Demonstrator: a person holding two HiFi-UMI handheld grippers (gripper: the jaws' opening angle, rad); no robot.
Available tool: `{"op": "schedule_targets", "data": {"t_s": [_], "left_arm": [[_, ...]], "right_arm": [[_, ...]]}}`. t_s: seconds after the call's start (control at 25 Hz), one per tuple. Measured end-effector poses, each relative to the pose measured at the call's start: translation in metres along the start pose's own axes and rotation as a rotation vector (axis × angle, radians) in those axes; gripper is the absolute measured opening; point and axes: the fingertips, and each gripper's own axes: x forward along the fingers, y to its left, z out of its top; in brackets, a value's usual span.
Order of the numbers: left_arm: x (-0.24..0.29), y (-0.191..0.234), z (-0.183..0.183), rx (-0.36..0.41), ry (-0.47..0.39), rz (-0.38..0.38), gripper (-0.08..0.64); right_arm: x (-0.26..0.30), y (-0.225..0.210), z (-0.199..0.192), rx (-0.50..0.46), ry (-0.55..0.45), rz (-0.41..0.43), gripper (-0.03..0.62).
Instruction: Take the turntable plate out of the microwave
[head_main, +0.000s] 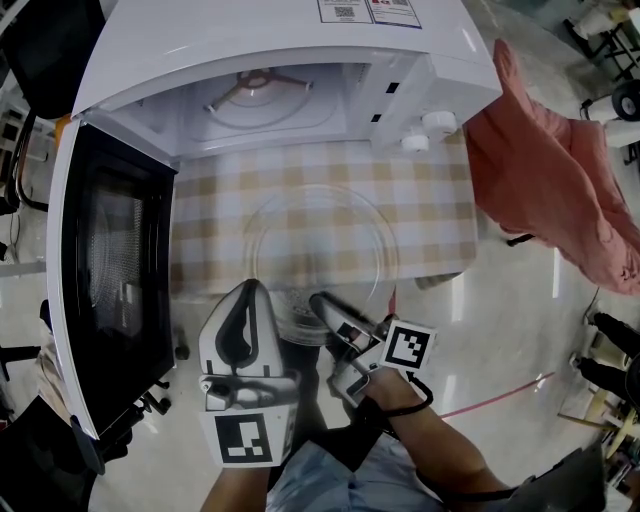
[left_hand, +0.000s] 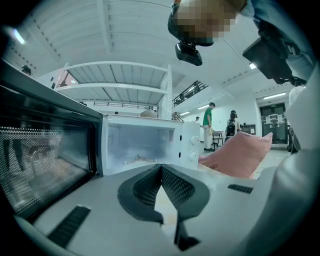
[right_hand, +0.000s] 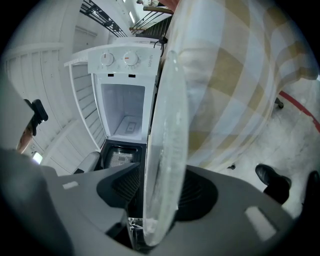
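Observation:
The clear glass turntable plate (head_main: 320, 245) lies flat on the checked tablecloth (head_main: 430, 200), in front of the open white microwave (head_main: 270, 40). Only the roller ring (head_main: 262, 85) sits inside the oven cavity. My right gripper (head_main: 318, 303) reaches to the plate's near rim. In the right gripper view the plate (right_hand: 167, 150) stands edge-on between the jaws of the right gripper (right_hand: 159, 180), with a dark gap beside the left pad. My left gripper (head_main: 250, 290) rests shut and empty at the table's near edge, left of the plate; the left gripper (left_hand: 161, 167) points at the oven.
The microwave door (head_main: 110, 270) is swung wide open to the left. A pink cloth (head_main: 550, 170) hangs at the right of the table. The table's front edge runs just below the plate. Two people (left_hand: 207, 125) stand far back in the room.

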Motion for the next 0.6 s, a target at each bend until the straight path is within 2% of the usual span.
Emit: {"op": "schedule_targets", "data": {"t_s": [0.28, 0.6], "left_arm": [[0.001, 0.004, -0.001, 0.0, 0.006, 0.005, 0.008], [0.007, 0.009, -0.002, -0.003, 0.013, 0.007, 0.008]], "right_arm": [[0.006, -0.006, -0.01, 0.04, 0.025, -0.023, 0.193], [0.01, -0.01, 0.007, 0.061, -0.01, -0.048, 0.183]]}}
